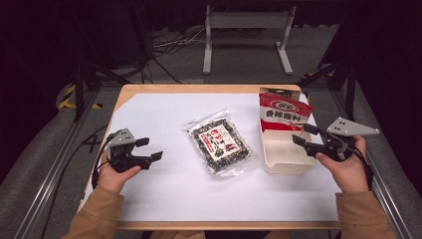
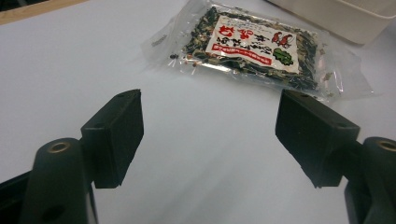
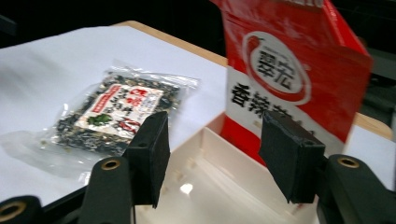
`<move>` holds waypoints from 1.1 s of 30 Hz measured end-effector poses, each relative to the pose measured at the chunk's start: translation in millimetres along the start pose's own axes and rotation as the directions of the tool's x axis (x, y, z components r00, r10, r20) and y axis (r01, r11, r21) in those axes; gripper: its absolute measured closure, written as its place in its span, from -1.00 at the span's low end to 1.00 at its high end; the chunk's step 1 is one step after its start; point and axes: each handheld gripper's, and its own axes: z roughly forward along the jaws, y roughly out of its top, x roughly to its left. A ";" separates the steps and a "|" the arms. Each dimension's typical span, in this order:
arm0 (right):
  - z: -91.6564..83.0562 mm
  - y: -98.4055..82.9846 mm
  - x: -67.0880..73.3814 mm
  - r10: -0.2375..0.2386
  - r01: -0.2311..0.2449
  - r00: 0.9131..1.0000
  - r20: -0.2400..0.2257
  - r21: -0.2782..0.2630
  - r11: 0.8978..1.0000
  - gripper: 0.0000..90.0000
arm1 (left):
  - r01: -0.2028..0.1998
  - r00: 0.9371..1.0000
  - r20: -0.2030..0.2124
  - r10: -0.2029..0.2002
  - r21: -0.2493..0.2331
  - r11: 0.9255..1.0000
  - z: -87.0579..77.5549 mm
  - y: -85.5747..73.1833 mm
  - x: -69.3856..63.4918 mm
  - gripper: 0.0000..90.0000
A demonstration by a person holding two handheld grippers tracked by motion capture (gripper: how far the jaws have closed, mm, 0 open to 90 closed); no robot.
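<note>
A: Left gripper (image 1: 149, 149) on the near left of the white sheet (image 1: 164, 199), jaws spread wide, nothing between them. Right gripper (image 1: 304, 135) by the near right edge of the white bin (image 1: 278, 162), jaws likewise apart and empty.

B: And the goods?

A: Clear packet of dried seaweed mix (image 1: 220, 142) flat at mid-table, well apart from the left gripper, just left of the bin. Red seasoning pouch (image 1: 283, 112) upright at the bin's far end, leaning on the far wall.

B: Next up, probably the seaweed packet. Handling?

A: Likely light and floppy. Thin glossy film, so slippery between hard pads. Loose, brittle pieces inside, hence no squeezing across the filled middle. Flat on the sheet too, so little to get under.

B: Best place to take hold?

A: Probably the flat sealed margin along an edge, seen clear and empty around the contents in the left gripper view (image 2: 261, 44). One jaw slid under the seam, the other down on top. Expect sag on lifting, with the contents shifting toward the low end.

B: And the red pouch?

A: Stiffer, standing by itself, printed face toward the right gripper (image 3: 212, 154). Top seam the safest pinch if any straightening is wanted. Weight hard to tell.
</note>
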 end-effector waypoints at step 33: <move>6.5 -5.0 57.8 -0.094 0.096 0.982 -0.164 0.005 0.995 -0.16 | 0.094 0.994 -0.058 -0.091 0.041 0.995 59.1 50.8 13.7 -0.45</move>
